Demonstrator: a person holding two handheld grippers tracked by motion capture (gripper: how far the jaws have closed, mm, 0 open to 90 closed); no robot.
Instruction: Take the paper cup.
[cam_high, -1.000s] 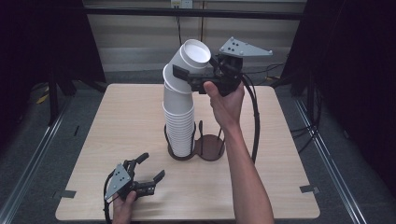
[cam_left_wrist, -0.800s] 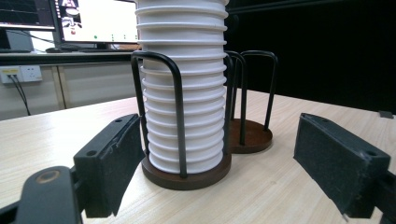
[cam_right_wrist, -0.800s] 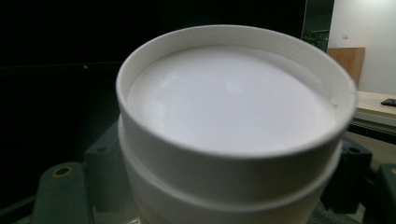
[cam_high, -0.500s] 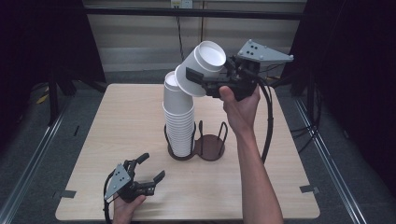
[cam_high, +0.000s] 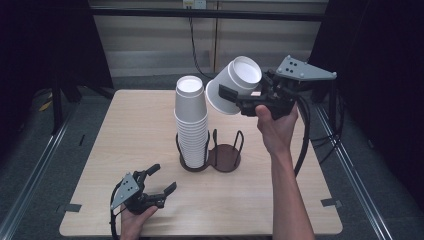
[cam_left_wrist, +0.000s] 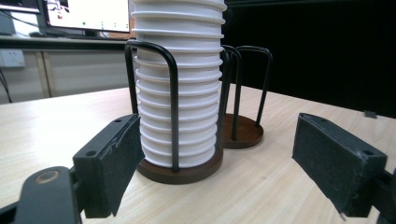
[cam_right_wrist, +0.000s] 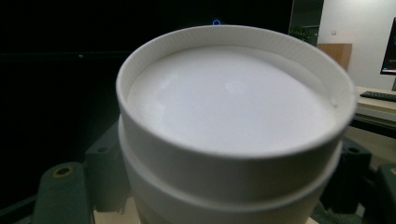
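The right tool (cam_high: 235, 97) clamps two nested white paper cups (cam_high: 234, 84) (bottoms up, tilted) in the air just right of the cup stack (cam_high: 192, 122). The left tool (cam_high: 160, 182), jaws wide, rests near the desk's (cam_high: 125, 130) front edge. Its own view shows the wire holder's (cam_left_wrist: 243, 133) empty second ring.

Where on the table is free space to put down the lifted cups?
The holder's right ring is empty beside the cup stack. Bare wood lies left of the stack and along the table's right edge. The front left, by the left gripper, is crowded.
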